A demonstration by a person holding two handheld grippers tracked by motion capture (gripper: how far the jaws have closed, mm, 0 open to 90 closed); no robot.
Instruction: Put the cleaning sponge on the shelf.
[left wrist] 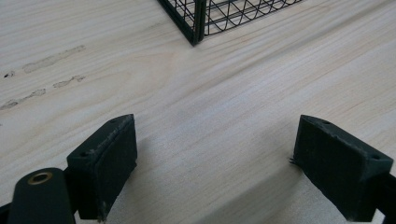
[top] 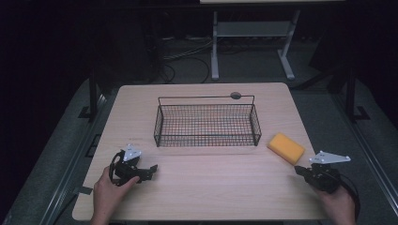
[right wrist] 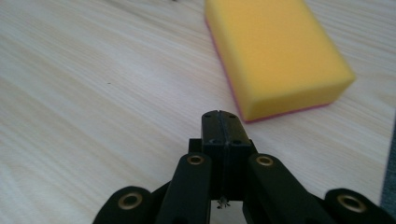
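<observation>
A yellow sponge with a pink underside lies flat on the wooden table, to the right of a black wire basket. My right gripper is shut with nothing in it, its tips just short of the sponge's near corner. In the right gripper view the sponge sits just beyond and right of my right gripper, whose two jaws meet. My left gripper rests at the front left, held by a hand. Its fingers stand wide apart over bare wood, with a corner of the basket ahead.
The basket stands empty in the middle of the table, its long side facing me. A small dark disc lies behind it near the far edge. The table's right edge runs close to the sponge. A white frame stands on the floor beyond.
</observation>
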